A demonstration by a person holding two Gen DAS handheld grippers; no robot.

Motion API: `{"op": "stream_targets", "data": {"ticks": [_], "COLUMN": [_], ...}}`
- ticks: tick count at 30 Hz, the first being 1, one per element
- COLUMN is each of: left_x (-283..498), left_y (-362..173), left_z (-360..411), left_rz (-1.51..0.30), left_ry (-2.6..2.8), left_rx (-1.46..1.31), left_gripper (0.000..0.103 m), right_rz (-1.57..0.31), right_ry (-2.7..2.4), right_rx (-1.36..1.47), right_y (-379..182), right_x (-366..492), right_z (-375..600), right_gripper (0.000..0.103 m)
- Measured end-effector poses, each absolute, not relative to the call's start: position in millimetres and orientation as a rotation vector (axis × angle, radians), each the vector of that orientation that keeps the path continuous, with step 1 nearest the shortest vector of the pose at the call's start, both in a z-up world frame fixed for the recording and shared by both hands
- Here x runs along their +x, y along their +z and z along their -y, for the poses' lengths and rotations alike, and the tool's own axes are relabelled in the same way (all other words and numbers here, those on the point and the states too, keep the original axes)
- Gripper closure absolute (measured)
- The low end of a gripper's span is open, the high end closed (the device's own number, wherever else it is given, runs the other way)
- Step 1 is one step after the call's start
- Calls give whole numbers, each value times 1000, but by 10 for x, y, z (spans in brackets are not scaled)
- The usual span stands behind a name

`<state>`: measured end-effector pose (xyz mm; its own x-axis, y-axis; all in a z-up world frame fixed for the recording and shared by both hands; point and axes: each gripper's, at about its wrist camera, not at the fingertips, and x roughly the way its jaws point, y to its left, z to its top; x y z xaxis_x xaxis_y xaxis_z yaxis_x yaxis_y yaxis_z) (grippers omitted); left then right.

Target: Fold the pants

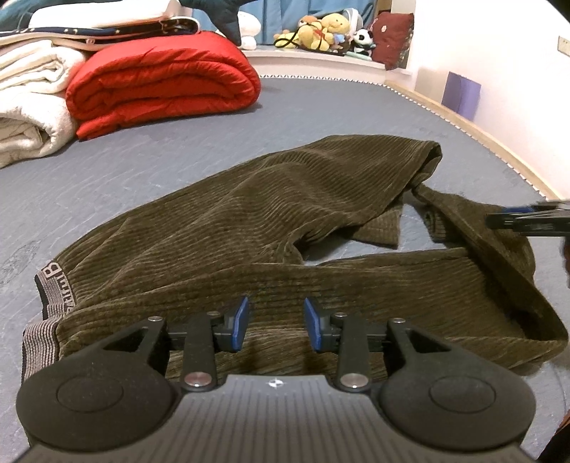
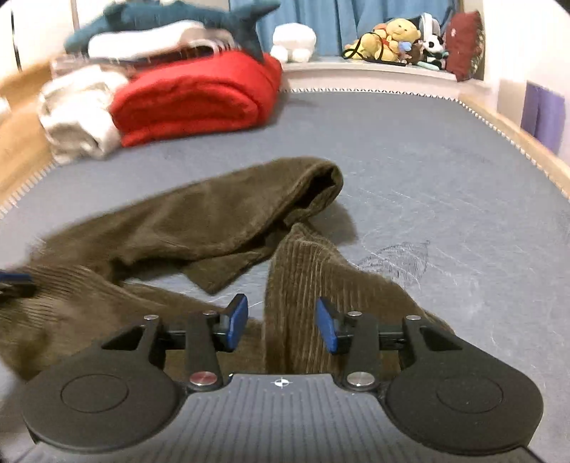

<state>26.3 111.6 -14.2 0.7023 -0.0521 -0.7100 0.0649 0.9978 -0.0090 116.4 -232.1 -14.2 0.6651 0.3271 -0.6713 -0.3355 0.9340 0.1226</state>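
A folded red quilt point(image 1: 162, 80) lies on the grey bed point(image 1: 320, 114); white blankets point(image 1: 28, 107) touch its left side, plush toys point(image 1: 324, 32) beyond it.

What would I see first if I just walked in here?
Brown pants sprawl half-folded across the grey bed, right in front of both grippers. Behind them, at the bed's far left, sits a bright red quilt. Stuffed toys crowd the ledge at the very back.

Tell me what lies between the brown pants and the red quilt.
Only bare grey sheet. In the left wrist view, nothing sits between the pants and the red quilt; the right wrist view, though blurred, shows the same.
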Motion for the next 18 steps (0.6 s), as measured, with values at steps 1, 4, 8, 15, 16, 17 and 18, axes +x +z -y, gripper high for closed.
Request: {"op": "stream_targets", "data": {"ticks": [1,4,8,15,16,17,18], "left_x": [257,253,247,259,260,259,257], "left_y": [-146,-127,-82,-99,-109,-121,-127], "left_z": [-1122,-1158,-1207,-1173,-1162,-1152,-1144], "left_rz": [-791,-789,-779,-777,-778,-779,-779], "left_ry": [-61,-54,-47,-61,-67,-71,-75], "left_rx": [18,13,-4,2,6,10,14], "left_gripper": [65,65,65,65,65,65,65], "right_rz": [-747,-751,-769,-708,-680,-639,-603], "right_ry": [342,305,270,218,208,195,176], "right_rx": [-76,-186,-335,-220,-177,-114,-63], "right_y": [-224,-447,-681,-432,-341,-202,-85], "right_x": [1241,1408,1526,1515,1464,1404,1340], "right_z": [2190,1933,1681,2063,2181,2363,2531], "right_gripper": [48,40,51,91,91,92,92]}}
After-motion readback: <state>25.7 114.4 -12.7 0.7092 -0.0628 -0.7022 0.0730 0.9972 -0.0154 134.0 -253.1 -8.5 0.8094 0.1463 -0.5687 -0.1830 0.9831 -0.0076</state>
